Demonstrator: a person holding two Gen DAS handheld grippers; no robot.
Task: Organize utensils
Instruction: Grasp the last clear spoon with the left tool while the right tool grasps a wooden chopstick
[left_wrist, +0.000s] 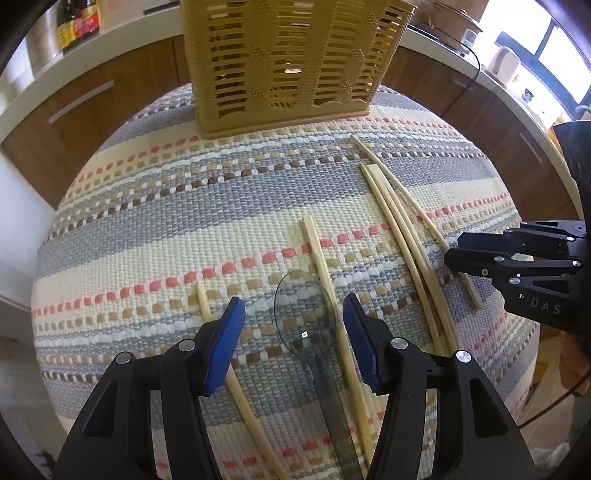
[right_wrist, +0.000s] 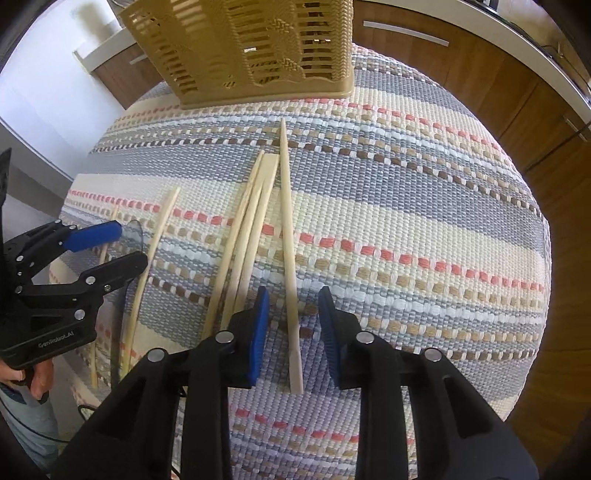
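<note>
Both the left gripper (left_wrist: 293, 325), over the clear spoon (left_wrist: 306, 328), and the right gripper (right_wrist: 293, 314), astride 1 chopstick (right_wrist: 288, 236), gape empty, so nothing visibly sits in the basket (left_wrist: 288, 62) yet.

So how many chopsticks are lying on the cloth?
5: one beside the left tool, one by the spoon, two paired mid-cloth, one between the right tool's fingers.

Home kitchen, wooden cabinets (left_wrist: 122, 88) with bar handles running under a pale countertop (left_wrist: 436, 46), sauce bottles (left_wrist: 77, 22) standing at eleven o'clock, kettle (left_wrist: 504, 61) sitting at two o'clock
</note>
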